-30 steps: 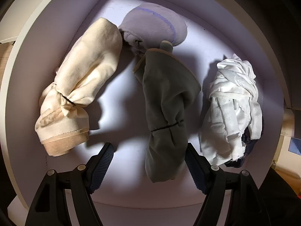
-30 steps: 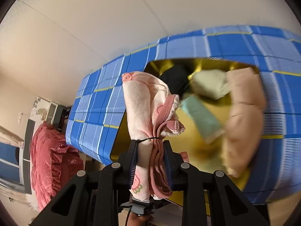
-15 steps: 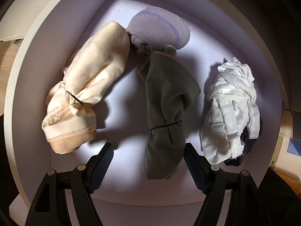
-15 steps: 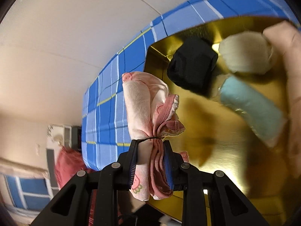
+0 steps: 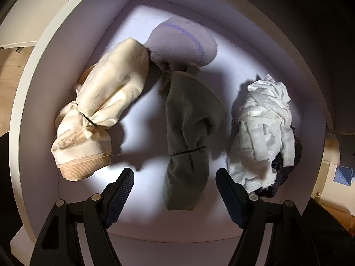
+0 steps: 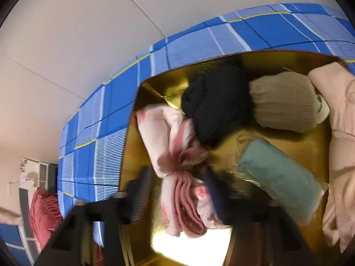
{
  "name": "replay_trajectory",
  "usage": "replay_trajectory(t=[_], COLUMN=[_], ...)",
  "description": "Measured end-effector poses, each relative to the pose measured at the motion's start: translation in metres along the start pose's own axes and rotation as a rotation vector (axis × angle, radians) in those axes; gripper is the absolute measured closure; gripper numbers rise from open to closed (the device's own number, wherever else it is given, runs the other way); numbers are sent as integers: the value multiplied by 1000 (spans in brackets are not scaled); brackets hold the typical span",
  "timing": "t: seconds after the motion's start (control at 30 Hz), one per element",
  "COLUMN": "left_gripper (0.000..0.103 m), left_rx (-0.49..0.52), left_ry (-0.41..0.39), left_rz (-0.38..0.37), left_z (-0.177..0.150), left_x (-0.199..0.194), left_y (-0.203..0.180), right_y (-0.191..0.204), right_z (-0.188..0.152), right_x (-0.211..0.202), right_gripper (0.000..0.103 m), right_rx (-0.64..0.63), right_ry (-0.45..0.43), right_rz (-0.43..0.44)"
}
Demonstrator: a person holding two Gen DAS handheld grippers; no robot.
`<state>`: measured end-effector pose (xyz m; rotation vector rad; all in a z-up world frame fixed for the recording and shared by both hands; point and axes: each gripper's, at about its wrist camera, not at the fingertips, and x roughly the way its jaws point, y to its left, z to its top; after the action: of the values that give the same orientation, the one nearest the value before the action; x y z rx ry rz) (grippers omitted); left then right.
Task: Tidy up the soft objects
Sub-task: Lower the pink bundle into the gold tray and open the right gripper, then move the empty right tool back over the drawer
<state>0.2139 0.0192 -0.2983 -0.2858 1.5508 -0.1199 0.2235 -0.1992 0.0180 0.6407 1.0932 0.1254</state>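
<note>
In the left wrist view my left gripper [image 5: 175, 178] is open and empty over a white compartment [image 5: 51, 51]. In it lie a cream bundle [image 5: 104, 115], a grey-green bundle [image 5: 189, 133] between the fingers' line, a white bundle [image 5: 264, 133] and a lilac piece [image 5: 186, 42] at the back. In the right wrist view my right gripper [image 6: 177, 184] is open, fingers blurred, either side of a pink bundle [image 6: 177, 161] that lies in a gold-lined box [image 6: 142, 115].
The gold box also holds a black bundle [image 6: 215, 102], a beige knit roll [image 6: 286, 104], a teal roll [image 6: 279, 177] and peach cloth [image 6: 341, 133]. It sits on a blue checked cloth [image 6: 106, 119]. A dark piece [image 5: 286, 170] lies under the white bundle.
My right gripper has opened and let go of the pink bundle, which now lies in the gold box. My left gripper has drawn back a little from the compartment.
</note>
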Motion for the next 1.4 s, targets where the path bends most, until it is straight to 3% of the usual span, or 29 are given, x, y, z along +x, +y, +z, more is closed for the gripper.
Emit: replay_trajectory(t=[0.07,0.37,0.97,1.4], left_gripper=[26,26,26,26], left_rx=[4,-12,-21,-23], left_ry=[-1,0,-9,-8], left_rz=[1,0,8,23], left_z=[0,-1,1,-12], left_x=[-2,-5,-8,-10], left_y=[-2,-3,9,21], right_y=[2,6,-8,-37], right_z=[-2,-17,-53,-118], right_x=[-5,-21,-54,-125], right_gripper=[40,40,40,41], right_rx=[-20,-135,-278,-427], right_ry=[2,14,8,-39], right_rz=[36,43,-29,33])
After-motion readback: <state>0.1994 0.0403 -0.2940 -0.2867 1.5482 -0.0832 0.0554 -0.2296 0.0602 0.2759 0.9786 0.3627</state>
